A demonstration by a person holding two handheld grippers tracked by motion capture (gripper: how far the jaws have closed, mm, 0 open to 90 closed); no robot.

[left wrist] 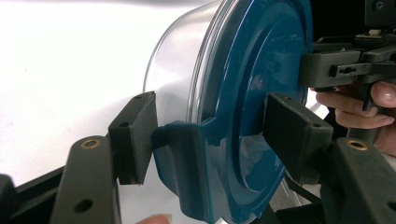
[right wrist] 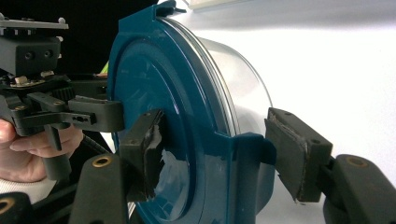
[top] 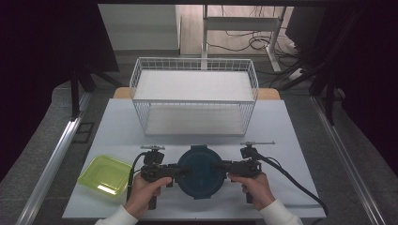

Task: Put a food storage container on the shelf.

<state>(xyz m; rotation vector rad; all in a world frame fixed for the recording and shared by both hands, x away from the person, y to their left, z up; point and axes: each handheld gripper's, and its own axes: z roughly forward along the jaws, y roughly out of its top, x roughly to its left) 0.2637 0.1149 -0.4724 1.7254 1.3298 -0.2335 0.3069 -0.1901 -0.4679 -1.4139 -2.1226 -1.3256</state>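
Observation:
A round clear container with a dark blue lid point(top: 201, 171) stands on the white table between my two grippers. My left gripper point(top: 184, 171) comes in from its left side. One pad point(left wrist: 135, 135) rests against the lid's latch tab point(left wrist: 180, 144), and the other lies on the lid's top point(left wrist: 252, 84). My right gripper point(top: 221, 166) meets the container from the right. One of its pads point(right wrist: 144, 149) presses the lid's top point(right wrist: 140, 79) and the other point(right wrist: 294, 154) touches the latch tab point(right wrist: 247, 149). Both grippers are shut across the lid's edge.
A white wire basket point(top: 195, 93) stands behind the container at the far side of the table point(top: 281, 131). A yellow-green plastic tray point(top: 104, 174) lies at the left front, close to my left hand. Cables trail from both grippers toward the table's front.

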